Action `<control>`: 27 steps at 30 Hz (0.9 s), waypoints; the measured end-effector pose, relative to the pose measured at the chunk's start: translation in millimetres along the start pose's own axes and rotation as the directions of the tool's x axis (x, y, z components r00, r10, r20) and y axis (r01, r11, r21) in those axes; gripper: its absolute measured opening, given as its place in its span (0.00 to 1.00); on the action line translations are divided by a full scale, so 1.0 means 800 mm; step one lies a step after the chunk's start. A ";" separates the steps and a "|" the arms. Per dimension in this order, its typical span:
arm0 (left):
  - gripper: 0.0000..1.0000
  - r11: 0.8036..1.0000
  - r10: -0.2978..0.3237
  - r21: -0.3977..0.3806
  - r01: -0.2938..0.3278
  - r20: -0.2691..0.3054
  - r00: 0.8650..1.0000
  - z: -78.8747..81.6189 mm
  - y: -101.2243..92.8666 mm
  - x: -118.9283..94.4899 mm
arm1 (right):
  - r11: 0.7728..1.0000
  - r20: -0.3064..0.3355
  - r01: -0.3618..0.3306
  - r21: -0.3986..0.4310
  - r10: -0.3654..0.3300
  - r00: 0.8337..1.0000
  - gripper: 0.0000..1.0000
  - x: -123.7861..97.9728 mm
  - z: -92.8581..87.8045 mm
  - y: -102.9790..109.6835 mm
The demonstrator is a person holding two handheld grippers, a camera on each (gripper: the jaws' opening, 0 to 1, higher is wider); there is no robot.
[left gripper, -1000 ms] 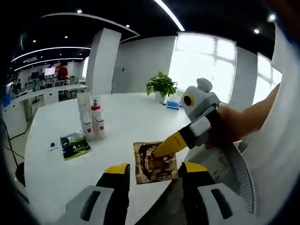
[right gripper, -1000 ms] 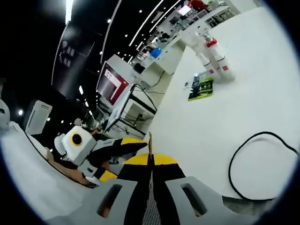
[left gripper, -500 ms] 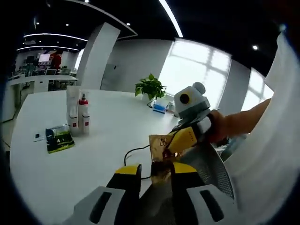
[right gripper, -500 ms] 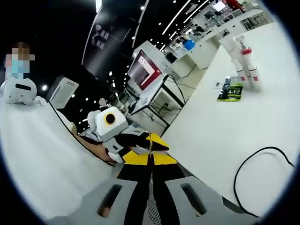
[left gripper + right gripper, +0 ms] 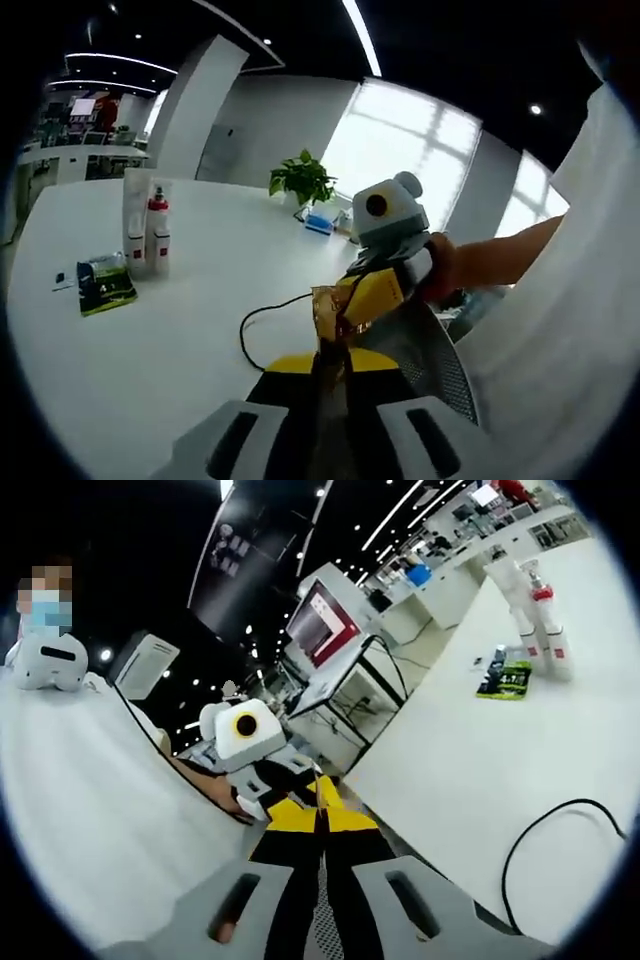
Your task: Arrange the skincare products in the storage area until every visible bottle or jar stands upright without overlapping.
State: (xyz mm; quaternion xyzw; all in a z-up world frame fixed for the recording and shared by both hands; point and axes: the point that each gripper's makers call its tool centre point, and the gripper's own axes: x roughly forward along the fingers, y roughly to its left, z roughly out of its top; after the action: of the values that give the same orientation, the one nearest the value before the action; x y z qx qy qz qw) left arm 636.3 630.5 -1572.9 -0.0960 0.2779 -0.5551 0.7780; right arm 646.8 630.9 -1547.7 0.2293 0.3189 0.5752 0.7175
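The white table (image 5: 150, 330) spreads across both views. In the left gripper view, a white tube (image 5: 134, 212) and a red-capped white bottle (image 5: 158, 222) stand upright, touching, with a green packet (image 5: 104, 285) lying flat beside them and a black cable (image 5: 262, 318) looping nearby. A gold sachet (image 5: 329, 312) (seen edge-on in the right gripper view) is held off the table, both the left gripper (image 5: 330, 368) and right gripper (image 5: 321, 815) clamped together on it.
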 end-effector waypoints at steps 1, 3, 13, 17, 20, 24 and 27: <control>0.04 1.000 -0.014 -0.006 0.014 0.001 1.000 0.001 -0.002 -0.002 | 1.000 0.007 0.007 -0.003 -0.007 1.000 0.00 -0.001 0.001 -0.002; 0.02 0.999 -0.028 -0.027 0.028 0.010 1.000 0.003 -0.003 -0.003 | 1.000 0.011 -0.002 0.009 0.002 1.000 0.00 -0.001 0.002 0.000; 0.00 0.968 -0.125 -0.203 0.145 0.106 0.986 0.023 -0.009 -0.021 | 0.999 0.079 -0.021 0.047 0.018 0.997 0.04 0.001 0.018 0.006; 0.00 0.945 -0.157 -0.266 0.192 0.146 0.977 0.030 -0.007 -0.028 | 0.997 0.081 -0.027 0.066 0.022 0.996 0.05 0.006 0.020 0.011; 0.00 0.934 -0.189 -0.274 0.229 0.165 0.968 0.033 -0.013 -0.033 | 0.996 0.104 -0.042 0.075 0.034 0.994 0.03 0.010 0.022 0.022; 0.00 0.919 -0.209 -0.300 0.256 0.180 0.961 0.035 -0.013 -0.034 | 0.995 0.123 -0.042 0.088 0.031 0.992 0.00 0.011 0.025 0.023; 0.01 0.886 -0.253 -0.341 0.314 0.213 0.944 0.042 -0.020 -0.037 | 0.983 0.139 -0.088 0.164 0.065 0.988 0.00 0.008 0.029 0.029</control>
State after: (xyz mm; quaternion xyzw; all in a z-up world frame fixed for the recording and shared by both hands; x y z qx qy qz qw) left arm 634.9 646.5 -1528.6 -0.3253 0.2960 -0.5909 0.6763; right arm 648.7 643.3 -1517.1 0.3396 0.3089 0.5567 0.6924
